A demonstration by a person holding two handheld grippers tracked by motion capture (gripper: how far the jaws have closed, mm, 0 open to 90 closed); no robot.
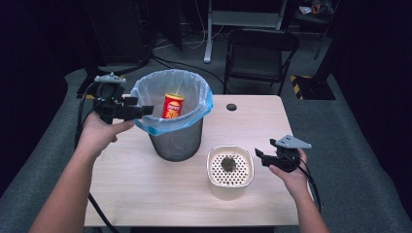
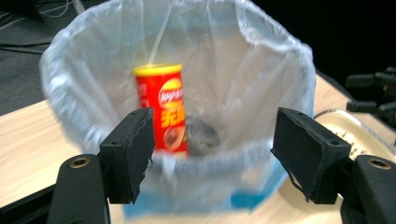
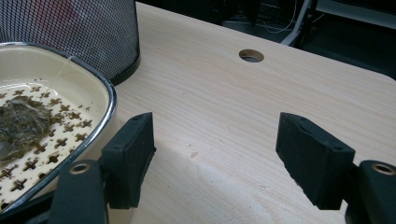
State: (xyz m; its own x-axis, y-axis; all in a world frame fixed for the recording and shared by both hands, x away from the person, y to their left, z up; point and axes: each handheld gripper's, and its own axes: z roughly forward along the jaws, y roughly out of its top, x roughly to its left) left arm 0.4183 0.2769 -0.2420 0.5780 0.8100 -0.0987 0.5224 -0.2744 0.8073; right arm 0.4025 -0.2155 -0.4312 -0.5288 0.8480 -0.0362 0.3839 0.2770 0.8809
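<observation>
One red chip can (image 1: 172, 106), yellow lid, upright in bin (image 1: 194, 82).

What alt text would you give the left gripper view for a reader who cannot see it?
A red chip can with a yellow lid stands upright inside a bin lined with a clear plastic bag. The left gripper sits at the near rim, its black jaws apart with nothing pinched between them. A light wooden table lies beneath.

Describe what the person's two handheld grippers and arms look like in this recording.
Both the left gripper and right gripper are black, each topped by a grey three-cornered plate and trailing a black cable. Their jaws are blocky, with brass-coloured bolts at the base. The forearms are bare, no sleeves visible.
</observation>
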